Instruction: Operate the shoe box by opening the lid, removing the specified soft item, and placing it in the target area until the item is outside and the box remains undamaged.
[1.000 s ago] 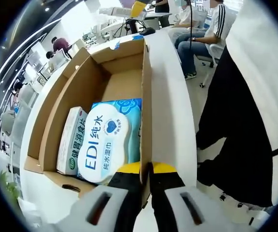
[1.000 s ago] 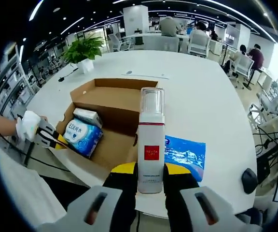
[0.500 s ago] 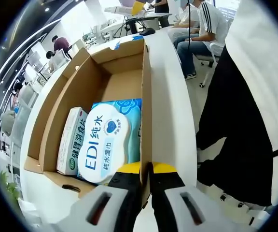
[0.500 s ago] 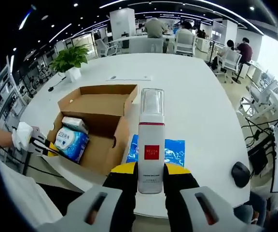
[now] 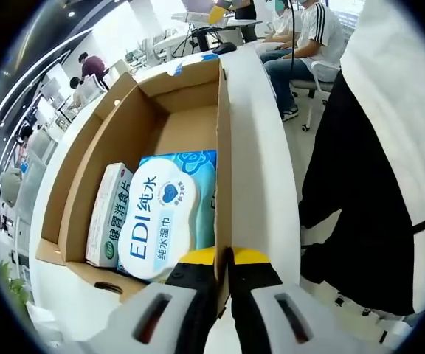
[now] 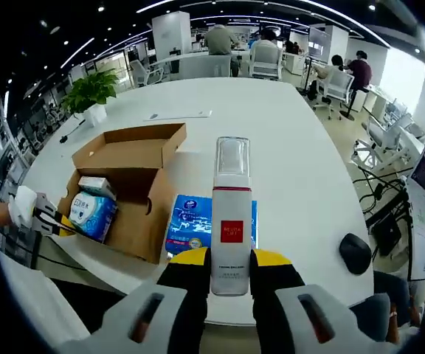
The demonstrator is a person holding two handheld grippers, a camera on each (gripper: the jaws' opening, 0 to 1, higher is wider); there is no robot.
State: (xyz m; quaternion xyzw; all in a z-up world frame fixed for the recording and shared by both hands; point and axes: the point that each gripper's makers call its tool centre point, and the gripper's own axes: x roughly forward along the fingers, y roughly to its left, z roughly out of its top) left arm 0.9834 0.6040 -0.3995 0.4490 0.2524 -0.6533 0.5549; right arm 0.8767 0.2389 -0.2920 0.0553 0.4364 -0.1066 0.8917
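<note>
The open cardboard shoe box (image 5: 147, 118) (image 6: 135, 214) sits on a white table. Inside lie a blue EDI wet-wipes pack (image 5: 170, 214) (image 6: 89, 214) and a slim white and green box (image 5: 108, 215). My left gripper (image 5: 223, 259) is shut on the box's near side wall; it also appears as the left gripper (image 6: 54, 221) at the box's left end. My right gripper (image 6: 230, 259) is shut on a white pump bottle (image 6: 231, 221) with a red label and clear cap, held upright above the table. A blue flat pack (image 6: 198, 227) lies on the table right of the box.
The white table's edge (image 5: 264, 169) runs beside the box, with a person's dark clothing (image 5: 367, 199) close by. A black mouse (image 6: 355, 253) lies at the table's right edge. A potted plant (image 6: 88, 90) and a sheet of paper (image 6: 177, 114) sit farther back. People sit at desks beyond.
The right gripper with the bottle has moved right and back, so the box now lies further left in its view. The left gripper still holds the box wall.
</note>
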